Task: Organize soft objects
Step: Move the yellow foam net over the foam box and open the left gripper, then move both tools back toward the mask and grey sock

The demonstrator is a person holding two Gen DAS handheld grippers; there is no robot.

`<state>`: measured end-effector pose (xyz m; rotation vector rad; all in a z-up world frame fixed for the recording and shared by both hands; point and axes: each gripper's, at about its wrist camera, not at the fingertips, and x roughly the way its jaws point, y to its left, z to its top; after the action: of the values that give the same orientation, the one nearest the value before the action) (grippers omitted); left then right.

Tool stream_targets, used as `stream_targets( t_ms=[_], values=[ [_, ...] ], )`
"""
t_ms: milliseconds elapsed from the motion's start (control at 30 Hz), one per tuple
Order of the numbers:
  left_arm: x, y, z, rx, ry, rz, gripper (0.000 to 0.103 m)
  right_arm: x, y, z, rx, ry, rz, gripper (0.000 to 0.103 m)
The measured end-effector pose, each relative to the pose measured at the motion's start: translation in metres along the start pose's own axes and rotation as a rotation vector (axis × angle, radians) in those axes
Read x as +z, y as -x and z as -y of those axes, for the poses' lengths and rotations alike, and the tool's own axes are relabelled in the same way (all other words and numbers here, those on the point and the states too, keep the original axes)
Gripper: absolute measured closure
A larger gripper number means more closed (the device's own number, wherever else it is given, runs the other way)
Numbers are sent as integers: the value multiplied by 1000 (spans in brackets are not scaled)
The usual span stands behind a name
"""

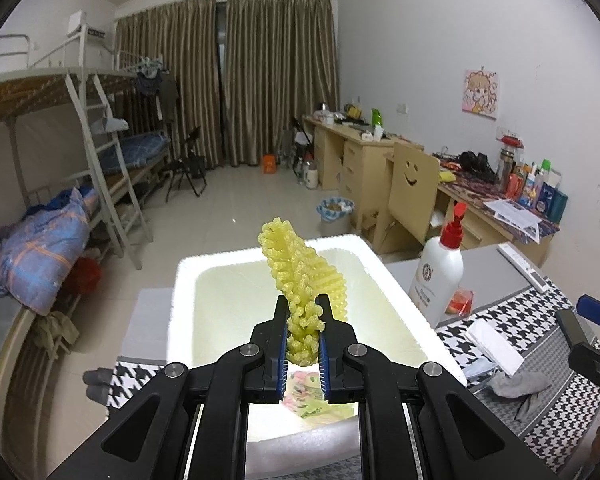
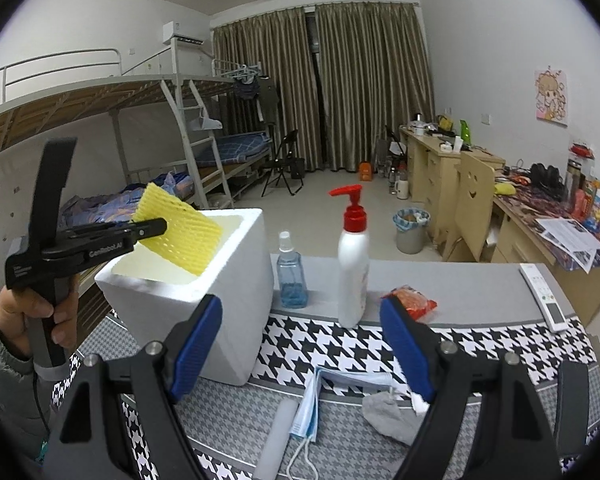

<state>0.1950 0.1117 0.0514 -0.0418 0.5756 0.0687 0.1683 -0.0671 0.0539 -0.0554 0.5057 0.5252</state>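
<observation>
My left gripper (image 1: 303,304) is shut on a yellow foam net sleeve (image 1: 300,272), held above the open white foam box (image 1: 184,280). Something printed lies on the box floor (image 1: 304,396) beneath the jaws. In the right wrist view the same sleeve (image 2: 180,236) hangs over the box (image 2: 228,280), pinched by the left gripper (image 2: 160,226) in a person's hand (image 2: 32,316). My right gripper (image 2: 300,344) stands open with nothing between its fingers. Below it on the houndstooth cloth lie a blue face mask (image 2: 306,412) and a grey sock (image 2: 388,412).
A white pump bottle (image 2: 352,272), a blue liquid bottle (image 2: 290,276), a red snack packet (image 2: 414,300) and a remote (image 2: 544,296) stand on the grey table strip. A translucent tube (image 2: 276,436) lies near the front. Behind are bunk beds, desks, a chair and a bin.
</observation>
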Motion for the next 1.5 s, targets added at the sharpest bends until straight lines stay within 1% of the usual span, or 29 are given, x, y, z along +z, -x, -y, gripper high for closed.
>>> stream_targets(
  t_ms=[33, 100, 133, 167, 200, 233, 267, 333, 400, 467, 800, 967, 1133, 1400, 1500],
  values=[
    [-1, -3, 0, -6, -3, -8, 90, 0, 0, 2, -3, -4, 0, 18],
    [-1, -11, 1, -11, -11, -33, 85, -2, 2, 4, -10, -16, -2, 18],
    [-2, -13, 2, -18, -10, -39, 80, -3, 2, 6, -10, -22, -3, 18],
    [-4, -14, 2, -25, -9, -44, 72, -4, 2, 8, -10, -29, -5, 18],
    [-5, -15, 3, -25, -10, -46, 67, -5, 3, 9, -12, -34, -6, 18],
    [-6, -14, 3, -27, -10, -44, 52, -5, 3, 9, -13, -37, -7, 18],
    [-8, -12, 3, -38, -9, -41, 35, -5, 4, 10, -16, -40, -7, 18],
    [-10, -7, 3, -57, 0, -31, 21, -7, 5, 11, -19, -43, -8, 18],
    [-11, -2, 5, -60, -2, -14, 18, -9, 8, 12, -24, -47, -6, 18],
    [-13, 5, 9, -56, -6, 8, 7, -11, 9, 14, -25, -53, -7, 18],
    [-18, 29, 39, -110, -32, 43, 6, -19, 23, 26, -47, -73, -1, 18],
    [-23, 33, 55, -144, -48, 34, 6, -25, 31, 32, -60, -82, 0, 18],
    [-29, 42, 71, -175, -67, 44, 6, -29, 37, 39, -69, -91, 3, 18],
    [-36, 52, 96, -213, -89, 43, 6, -36, 46, 48, -89, -93, 5, 18],
    [-41, 57, 105, -212, -98, 49, 6, -39, 48, 52, -96, -92, 4, 18]
  ],
)
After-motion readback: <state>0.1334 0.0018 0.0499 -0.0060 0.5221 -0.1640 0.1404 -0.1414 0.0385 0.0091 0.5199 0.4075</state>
